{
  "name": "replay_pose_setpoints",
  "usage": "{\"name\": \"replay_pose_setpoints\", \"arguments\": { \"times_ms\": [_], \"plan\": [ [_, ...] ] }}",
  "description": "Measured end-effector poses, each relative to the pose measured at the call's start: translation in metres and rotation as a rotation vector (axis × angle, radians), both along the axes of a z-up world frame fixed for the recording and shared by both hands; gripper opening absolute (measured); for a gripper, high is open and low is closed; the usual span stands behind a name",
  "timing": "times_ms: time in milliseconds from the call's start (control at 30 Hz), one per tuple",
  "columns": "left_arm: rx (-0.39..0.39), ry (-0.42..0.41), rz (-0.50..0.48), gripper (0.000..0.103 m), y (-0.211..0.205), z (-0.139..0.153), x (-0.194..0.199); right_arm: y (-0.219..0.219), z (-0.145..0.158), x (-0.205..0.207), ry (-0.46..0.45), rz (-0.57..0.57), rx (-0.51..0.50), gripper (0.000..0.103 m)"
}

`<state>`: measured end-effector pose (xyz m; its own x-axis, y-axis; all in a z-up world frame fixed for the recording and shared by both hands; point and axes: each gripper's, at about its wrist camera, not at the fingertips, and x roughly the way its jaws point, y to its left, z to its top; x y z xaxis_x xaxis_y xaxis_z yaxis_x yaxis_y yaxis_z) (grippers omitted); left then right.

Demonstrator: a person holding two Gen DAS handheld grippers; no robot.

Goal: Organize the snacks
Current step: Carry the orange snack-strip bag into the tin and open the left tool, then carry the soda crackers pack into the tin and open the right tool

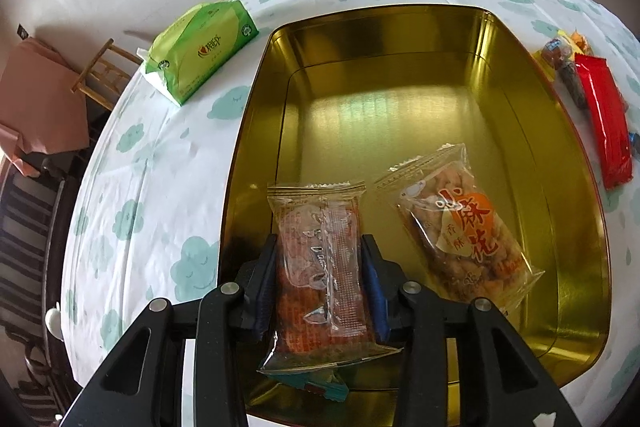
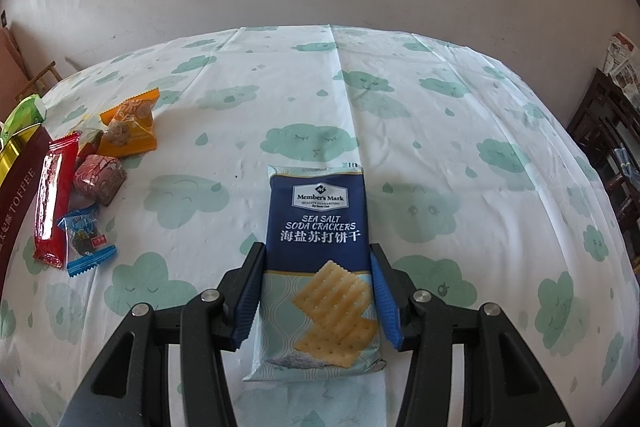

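Both hand-held grippers have a snack between their blue pads. Nearest the left wrist camera, the left gripper [image 1: 320, 279] is clamped on a clear packet of orange biscuits [image 1: 320, 267], its jaws pressing both long sides and holding the packet over the near end of the gold tin [image 1: 560, 227]; a teal wrapper [image 1: 316, 385] peeks out just beneath the packet's near edge. Just to the right of that packet, inside the tin, a clear bag of fried dough twists [image 1: 460, 227] lies tilted on the tin floor. Beyond the tin's right wall, on the cloud-print tablecloth [image 1: 160, 167], lie a red bar wrapper [image 1: 604, 123] and a few small sweets. Left of the tin's far corner sits a green tissue pack [image 1: 200, 47]. In the right wrist view, the right gripper [image 2: 316, 291] straddles a blue pack of sea salt soda crackers [image 2: 316, 267] lying flat on the cloth; the jaws stand close against its sides, but whether they actually pinch it cannot be told. Well left of the crackers, beside the tin's maroon outer wall, rest a blue candy [image 2: 86, 237], the red bar, a pink wrapped sweet [image 2: 98, 177], and farther off an orange packet [image 2: 130, 125].
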<state>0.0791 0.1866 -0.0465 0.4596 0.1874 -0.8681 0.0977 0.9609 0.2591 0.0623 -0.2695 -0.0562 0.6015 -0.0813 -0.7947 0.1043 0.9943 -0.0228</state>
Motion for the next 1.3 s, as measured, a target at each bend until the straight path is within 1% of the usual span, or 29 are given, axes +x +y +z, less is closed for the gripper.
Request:
{"name": "replay_pose_setpoints", "arguments": {
  "times_ms": [67,200,333,367,433,533,700,900,1100,1300],
  "plan": [
    [0.004,-0.006,0.000,0.041,-0.001,0.000,-0.001,0.000,0.000,0.002,0.009,-0.007,-0.002,0.051],
    [-0.001,-0.014,-0.010,0.052,-0.004,0.003,-0.003,0.003,0.002,0.003,0.023,-0.028,-0.021,0.051],
    [0.016,-0.051,-0.030,0.063,-0.010,0.011,-0.006,0.006,0.002,0.005,0.031,-0.052,-0.025,0.051],
    [0.016,-0.056,-0.031,0.064,-0.011,0.012,-0.006,0.006,0.002,0.005,0.032,-0.057,-0.025,0.051],
    [0.007,-0.067,-0.031,0.070,-0.011,0.016,-0.008,0.008,0.002,0.005,0.036,-0.069,-0.028,0.050],
    [0.003,-0.088,-0.020,0.073,-0.010,0.022,-0.010,0.010,0.004,0.005,0.041,-0.087,-0.020,0.050],
    [-0.038,-0.119,-0.013,0.075,-0.007,0.031,-0.016,0.017,0.009,0.003,0.040,-0.106,-0.007,0.050],
    [-0.114,-0.144,-0.011,0.076,-0.006,0.039,-0.024,0.029,0.027,-0.003,0.016,-0.102,0.025,0.050],
    [-0.178,-0.175,0.008,0.076,-0.001,0.048,-0.032,0.061,0.050,-0.004,-0.010,-0.023,0.061,0.050],
    [-0.247,-0.209,0.015,0.079,-0.001,0.059,-0.038,0.114,0.072,-0.001,-0.041,0.103,0.106,0.050]
  ]
}}
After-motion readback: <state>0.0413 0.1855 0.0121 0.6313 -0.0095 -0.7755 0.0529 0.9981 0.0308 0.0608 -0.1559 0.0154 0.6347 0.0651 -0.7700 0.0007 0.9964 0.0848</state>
